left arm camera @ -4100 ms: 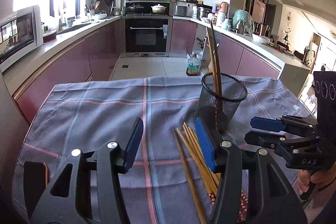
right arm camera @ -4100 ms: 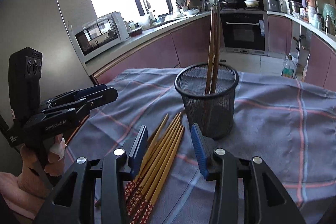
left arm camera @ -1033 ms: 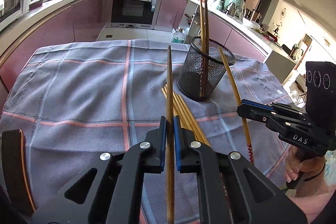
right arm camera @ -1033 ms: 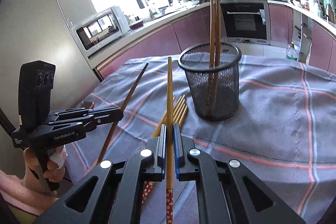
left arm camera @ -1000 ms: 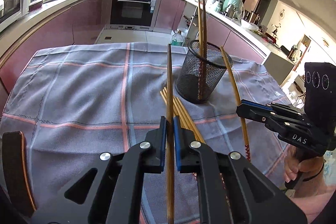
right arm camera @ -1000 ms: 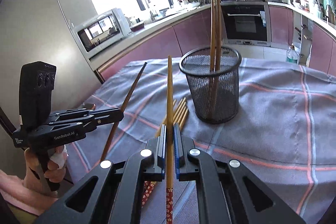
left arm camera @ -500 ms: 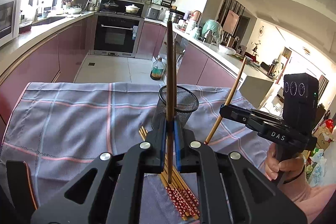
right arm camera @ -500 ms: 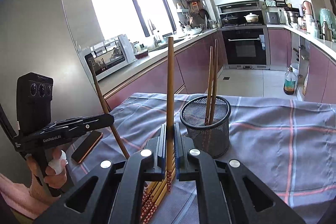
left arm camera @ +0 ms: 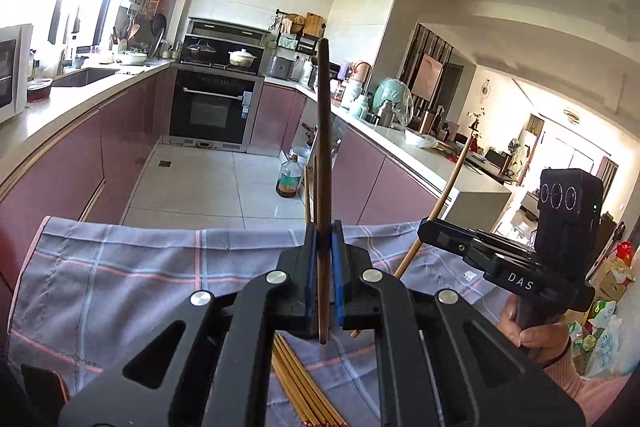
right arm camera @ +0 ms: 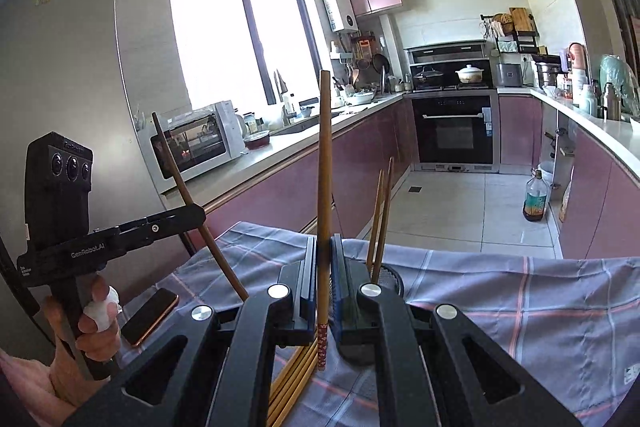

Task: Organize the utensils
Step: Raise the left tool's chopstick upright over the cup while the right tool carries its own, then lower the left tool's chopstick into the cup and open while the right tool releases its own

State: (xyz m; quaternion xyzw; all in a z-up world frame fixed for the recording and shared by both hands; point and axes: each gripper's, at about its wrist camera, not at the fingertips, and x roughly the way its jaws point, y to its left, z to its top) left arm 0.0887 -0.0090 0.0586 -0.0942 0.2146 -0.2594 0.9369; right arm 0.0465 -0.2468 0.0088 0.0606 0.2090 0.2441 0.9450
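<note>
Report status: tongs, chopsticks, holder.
Left tongs shut on a chopstick. Right tongs shut on another chopstick. Mesh holder mostly hidden behind right tongs, two chopsticks inside. Loose chopsticks on cloth.

I see the mesh holder (right arm camera: 394,277) standing on the tablecloth (right arm camera: 540,307), with two chopsticks (right arm camera: 380,215) upright in it. Loose chopsticks (right arm camera: 296,379) lie on the cloth just left of the holder, and a phone (right arm camera: 150,315) lies farther left of it near the cloth's edge. The oven (right arm camera: 454,131) stands well behind the holder.
</note>
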